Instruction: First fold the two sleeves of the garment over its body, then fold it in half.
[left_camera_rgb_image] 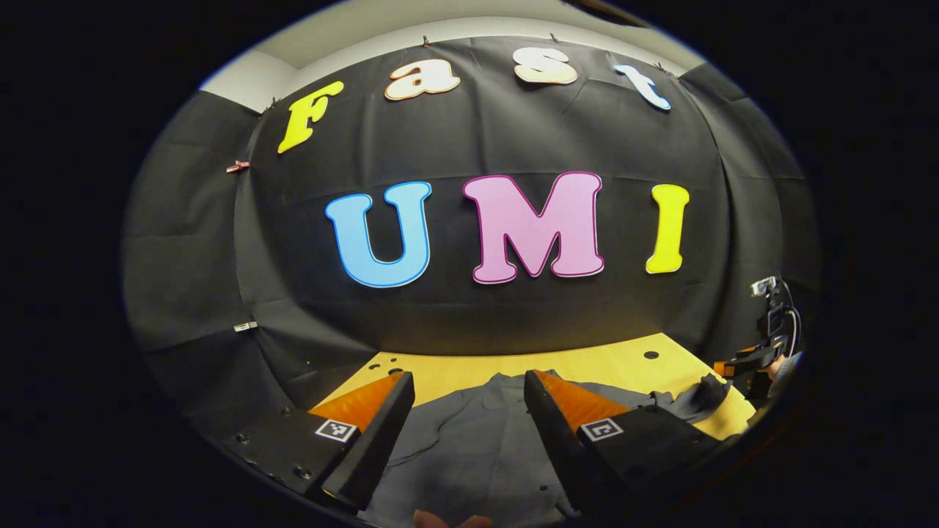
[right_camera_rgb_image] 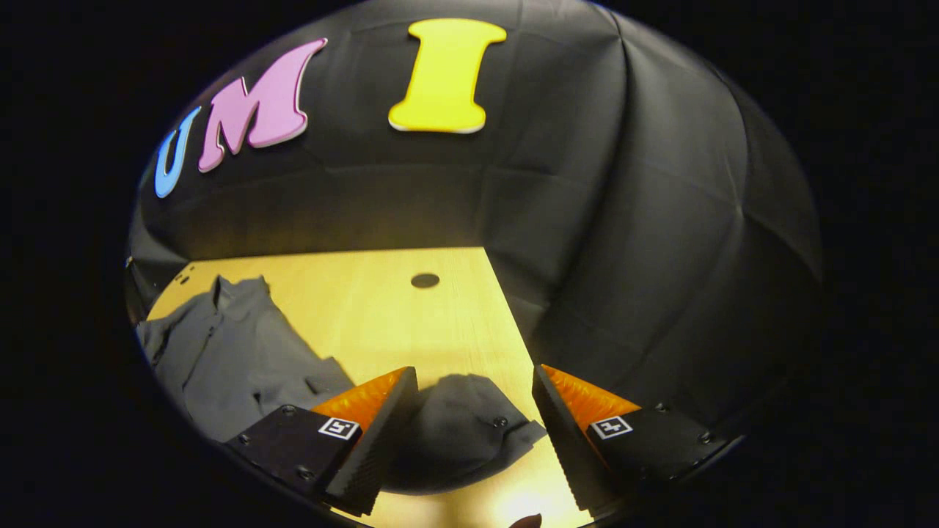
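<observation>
Grey shirt (left_camera_rgb_image: 469, 447) spread flat on the wooden table (right_camera_rgb_image: 381, 315). Left gripper (left_camera_rgb_image: 469, 433) over the shirt's body, fingers spread apart. Right gripper (right_camera_rgb_image: 473, 433) over its sleeve cuff (right_camera_rgb_image: 462, 422), fingers spread, gripping nothing.

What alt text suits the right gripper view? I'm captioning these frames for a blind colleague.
The open right hand-held gripper hovers over a cuffed sleeve end of a grey shirt spread on a wooden table, black cloth wall behind.
</observation>
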`<state>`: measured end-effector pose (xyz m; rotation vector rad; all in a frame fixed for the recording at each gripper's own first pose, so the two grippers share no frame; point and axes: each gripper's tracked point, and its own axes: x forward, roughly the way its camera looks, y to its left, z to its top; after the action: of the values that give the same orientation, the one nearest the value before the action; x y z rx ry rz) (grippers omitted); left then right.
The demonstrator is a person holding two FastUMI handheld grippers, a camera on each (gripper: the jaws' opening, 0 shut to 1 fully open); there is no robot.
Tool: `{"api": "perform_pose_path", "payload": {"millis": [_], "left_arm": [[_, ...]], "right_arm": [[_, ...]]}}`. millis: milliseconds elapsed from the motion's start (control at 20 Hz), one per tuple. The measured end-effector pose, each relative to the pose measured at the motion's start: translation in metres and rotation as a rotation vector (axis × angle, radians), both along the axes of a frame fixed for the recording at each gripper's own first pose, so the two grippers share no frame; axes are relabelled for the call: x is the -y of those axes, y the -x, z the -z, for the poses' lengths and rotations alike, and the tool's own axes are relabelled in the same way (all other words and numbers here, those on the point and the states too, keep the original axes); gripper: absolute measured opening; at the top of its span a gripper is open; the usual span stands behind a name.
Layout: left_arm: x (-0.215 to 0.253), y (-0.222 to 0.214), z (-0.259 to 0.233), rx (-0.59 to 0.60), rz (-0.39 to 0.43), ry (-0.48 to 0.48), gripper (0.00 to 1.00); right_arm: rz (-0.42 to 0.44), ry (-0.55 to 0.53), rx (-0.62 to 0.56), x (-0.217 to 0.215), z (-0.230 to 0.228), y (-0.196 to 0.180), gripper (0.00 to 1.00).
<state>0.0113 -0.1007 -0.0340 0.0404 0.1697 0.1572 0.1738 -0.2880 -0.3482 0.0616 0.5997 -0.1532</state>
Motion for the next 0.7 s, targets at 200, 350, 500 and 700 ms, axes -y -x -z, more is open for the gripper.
{"api": "perform_pose_path", "payload": {"millis": [200, 350, 500, 700], "left_arm": [[0.001, 0.005, 0.000, -0.020, -0.017, -0.034, 0.96], [0.001, 0.010, 0.002, -0.031, -0.022, -0.049, 0.96], [0.000, 0.013, 0.007, -0.048, -0.019, -0.058, 0.96], [-0.005, 0.015, 0.007, -0.053, -0.006, -0.052, 0.97]], "right_arm": [[0.019, -0.059, -0.079, 0.009, 0.047, -0.002, 0.98], [0.019, -0.112, -0.124, 0.005, 0.069, -0.005, 0.98], [0.000, -0.085, -0.160, 0.004, 0.082, 0.008, 0.87], [-0.008, -0.080, -0.180, -0.003, 0.088, 0.012, 0.30]]}}
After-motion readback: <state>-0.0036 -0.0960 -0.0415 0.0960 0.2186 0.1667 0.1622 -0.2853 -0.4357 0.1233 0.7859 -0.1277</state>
